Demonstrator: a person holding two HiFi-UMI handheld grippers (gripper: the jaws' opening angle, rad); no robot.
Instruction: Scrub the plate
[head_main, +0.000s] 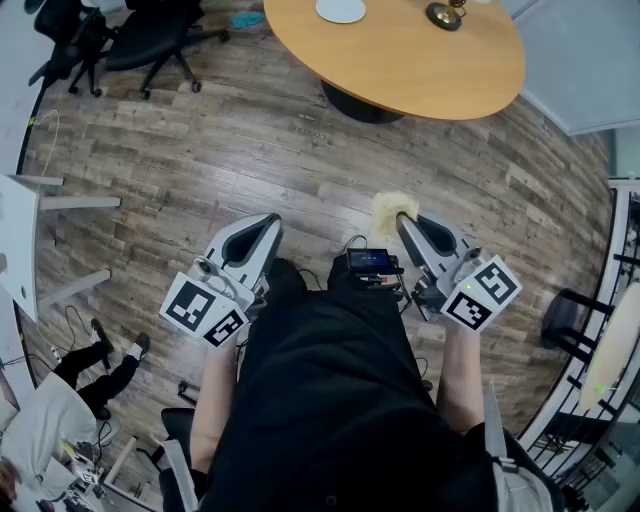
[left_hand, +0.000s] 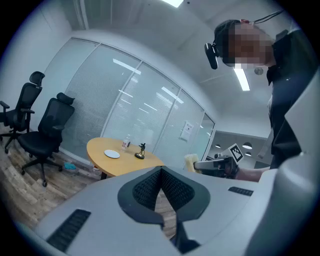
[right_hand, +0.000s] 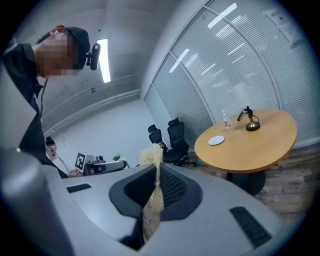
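A small white plate (head_main: 341, 10) lies on the round wooden table (head_main: 420, 60) far ahead of me; it also shows as the plate (left_hand: 112, 154) in the left gripper view and the plate (right_hand: 216, 140) in the right gripper view. Both grippers are held in front of my body, well short of the table. My left gripper (head_main: 268, 225) is shut with nothing between its jaws (left_hand: 161, 172). My right gripper (head_main: 405, 222) is shut on a pale yellow sponge (head_main: 392, 208), which sticks out past the fingertips as a thin squeezed strip, the sponge (right_hand: 151, 155).
A small dark stand (head_main: 444, 14) and a bottle (right_hand: 227, 122) are on the table beside the plate. Black office chairs (head_main: 130, 35) stand at the far left on the wood floor. A white desk (head_main: 25, 230) is at my left, and a seated person (head_main: 60, 400) at lower left.
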